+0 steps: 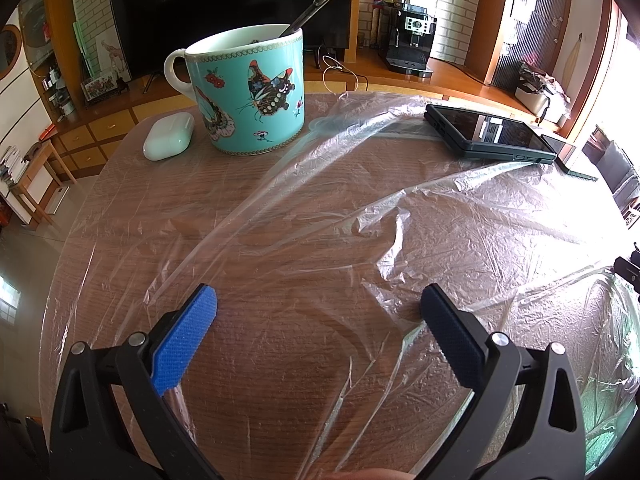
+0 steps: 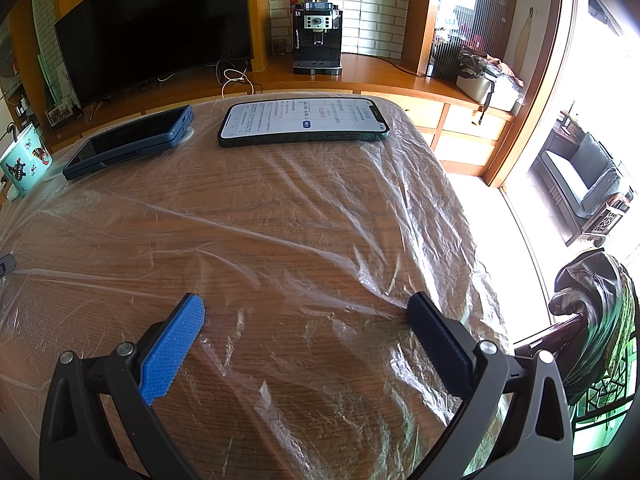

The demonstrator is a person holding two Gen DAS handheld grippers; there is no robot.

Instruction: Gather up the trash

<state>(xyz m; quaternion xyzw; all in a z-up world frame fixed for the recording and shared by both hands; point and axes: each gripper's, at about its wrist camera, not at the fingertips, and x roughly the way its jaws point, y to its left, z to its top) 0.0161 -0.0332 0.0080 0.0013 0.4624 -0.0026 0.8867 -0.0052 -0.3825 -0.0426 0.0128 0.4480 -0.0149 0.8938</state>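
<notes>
A thin clear plastic sheet lies spread and wrinkled over the round wooden table; it also shows in the right wrist view. My left gripper is open and empty, its blue pads low over the sheet near the front of the table. My right gripper is open and empty too, just above the sheet near the table's right side. Neither gripper holds the plastic.
A turquoise butterfly mug with a spoon and a white earbud case stand at the far left. A dark-cased phone and a lit phone lie on the sheet's far edge. A chair back with clothing stands at the right.
</notes>
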